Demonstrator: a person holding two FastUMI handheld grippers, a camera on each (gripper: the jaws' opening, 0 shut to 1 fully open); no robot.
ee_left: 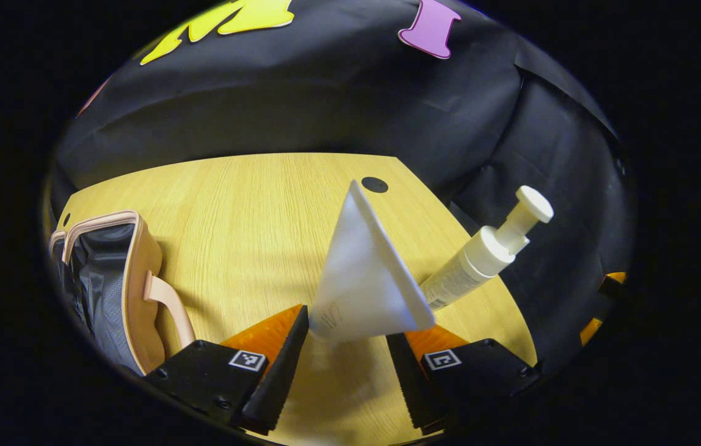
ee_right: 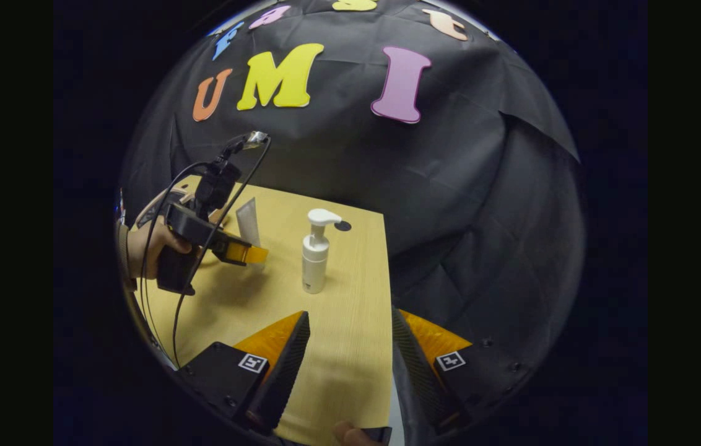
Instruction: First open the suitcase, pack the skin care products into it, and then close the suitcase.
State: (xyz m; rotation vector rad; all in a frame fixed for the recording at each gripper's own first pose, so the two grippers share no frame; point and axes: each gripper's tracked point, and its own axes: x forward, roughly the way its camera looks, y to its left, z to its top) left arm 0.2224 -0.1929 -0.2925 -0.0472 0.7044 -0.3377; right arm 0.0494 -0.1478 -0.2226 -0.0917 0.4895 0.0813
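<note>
A white tube (ee_left: 363, 272) stands crimp-end up between the fingertips of my left gripper (ee_left: 348, 328). The jaws are wide apart, one close on each side of the tube. A white pump bottle (ee_left: 480, 260) stands upright just right of the tube. The pink suitcase (ee_left: 109, 279) lies open at the left, showing grey lining and its handle (ee_left: 171, 303). In the right gripper view, the left gripper (ee_right: 251, 254), held by a hand (ee_right: 146, 248), sits at the tube (ee_right: 247, 220). The pump bottle (ee_right: 314, 260) stands to its right. My right gripper (ee_right: 350, 337) is open over the table's near right edge.
The wooden table (ee_left: 251, 204) has a small black round hole (ee_left: 374, 184) near its far right corner. Its right edge (ee_right: 386, 291) drops off beside the pump bottle. Cables run from the left gripper down past the hand.
</note>
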